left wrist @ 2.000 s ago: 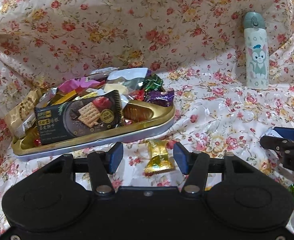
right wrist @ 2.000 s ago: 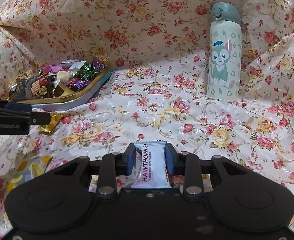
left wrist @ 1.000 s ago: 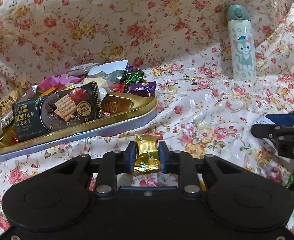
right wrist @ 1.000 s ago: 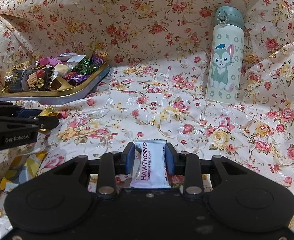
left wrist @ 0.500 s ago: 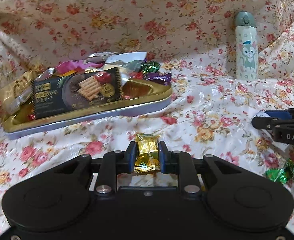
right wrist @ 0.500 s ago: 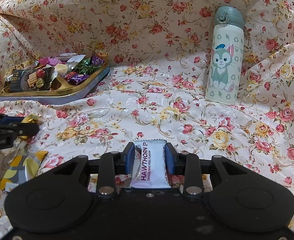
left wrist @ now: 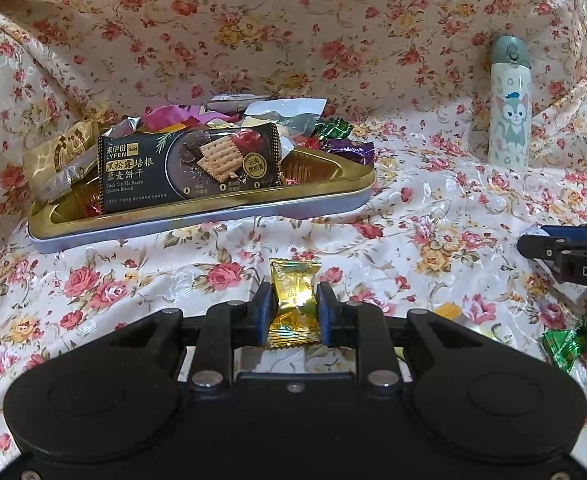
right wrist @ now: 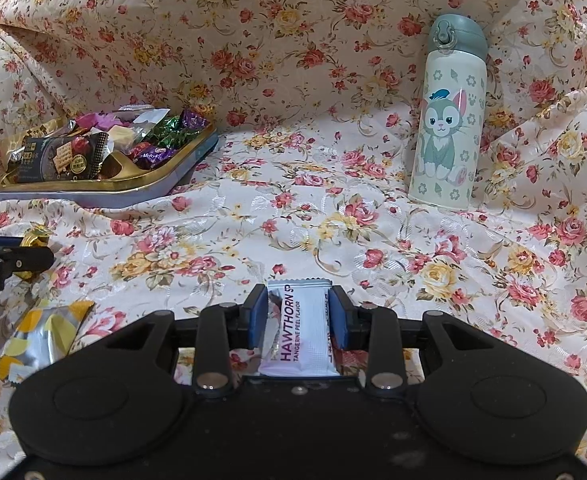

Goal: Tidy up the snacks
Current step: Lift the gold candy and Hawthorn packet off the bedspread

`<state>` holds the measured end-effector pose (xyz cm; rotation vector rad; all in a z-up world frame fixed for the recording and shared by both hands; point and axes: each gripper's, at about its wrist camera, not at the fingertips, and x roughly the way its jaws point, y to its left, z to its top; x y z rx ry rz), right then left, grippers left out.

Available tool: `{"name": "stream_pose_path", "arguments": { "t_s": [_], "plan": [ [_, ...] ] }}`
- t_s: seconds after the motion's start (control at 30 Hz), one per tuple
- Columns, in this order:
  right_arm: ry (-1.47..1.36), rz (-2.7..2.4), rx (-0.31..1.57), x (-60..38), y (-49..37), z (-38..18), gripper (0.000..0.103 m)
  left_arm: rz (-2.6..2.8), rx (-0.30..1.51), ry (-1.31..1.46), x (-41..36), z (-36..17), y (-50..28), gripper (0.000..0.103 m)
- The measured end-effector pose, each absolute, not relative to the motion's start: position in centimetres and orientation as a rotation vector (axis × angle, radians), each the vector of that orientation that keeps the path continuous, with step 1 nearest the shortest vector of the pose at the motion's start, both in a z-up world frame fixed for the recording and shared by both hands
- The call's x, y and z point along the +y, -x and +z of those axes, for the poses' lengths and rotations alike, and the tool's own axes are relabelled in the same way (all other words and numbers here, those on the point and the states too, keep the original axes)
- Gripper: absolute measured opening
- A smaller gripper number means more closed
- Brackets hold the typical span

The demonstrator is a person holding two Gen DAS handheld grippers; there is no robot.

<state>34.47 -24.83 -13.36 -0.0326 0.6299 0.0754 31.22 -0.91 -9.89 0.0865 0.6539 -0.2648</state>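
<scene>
My left gripper (left wrist: 293, 312) is shut on a gold-wrapped candy (left wrist: 293, 300) and holds it above the floral cloth, in front of the gold snack tray (left wrist: 325, 196). The tray holds a black biscuit pack (left wrist: 189, 168) and several wrapped sweets. My right gripper (right wrist: 297, 320) is shut on a white hawthorn snack bar (right wrist: 299, 328), low over the cloth. The tray (right wrist: 173, 176) lies far left in the right wrist view. The left gripper shows at that view's left edge (right wrist: 9, 258), and the right gripper at the left wrist view's right edge (left wrist: 565, 248).
A cat-print bottle (right wrist: 447, 120) stands upright at the back right, also in the left wrist view (left wrist: 509, 104). A green-wrapped candy (left wrist: 571, 344) lies on the cloth at right. A yellow and silver packet (right wrist: 41, 332) lies at front left. Floral cloth rises behind.
My left gripper closed on the gold candy and lifted it off the cloth, drawing back from the tray. The right gripper has kept hold of the hawthorn bar and barely moved.
</scene>
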Motion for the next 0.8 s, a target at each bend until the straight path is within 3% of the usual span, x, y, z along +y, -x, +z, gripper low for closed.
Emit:
{"name": "stream_pose_path", "arguments": {
  "t_s": [0.3,0.6,0.67,0.8],
  "plan": [
    [0.017,0.049,0.636,-25.1,-34.4,-13.3,0.049,-0.273,0.657,-0.070,-0.6,-9.9,-31.3,0.032],
    [0.029,0.036,0.659,-25.0,-33.3,-13.0,0.050,-0.274,0.657,-0.057,-0.6,-9.8,-31.2,0.032],
    [0.017,0.038,0.666,-25.1,-32.8,-12.9,0.048,-0.275,0.657,-0.053,-0.5,-9.8,-31.2,0.032],
    [0.026,0.046,0.678,-25.1,-31.9,-12.6,0.033,-0.275,0.656,-0.052,-0.5,-9.9,-31.1,0.032]
  ]
}}
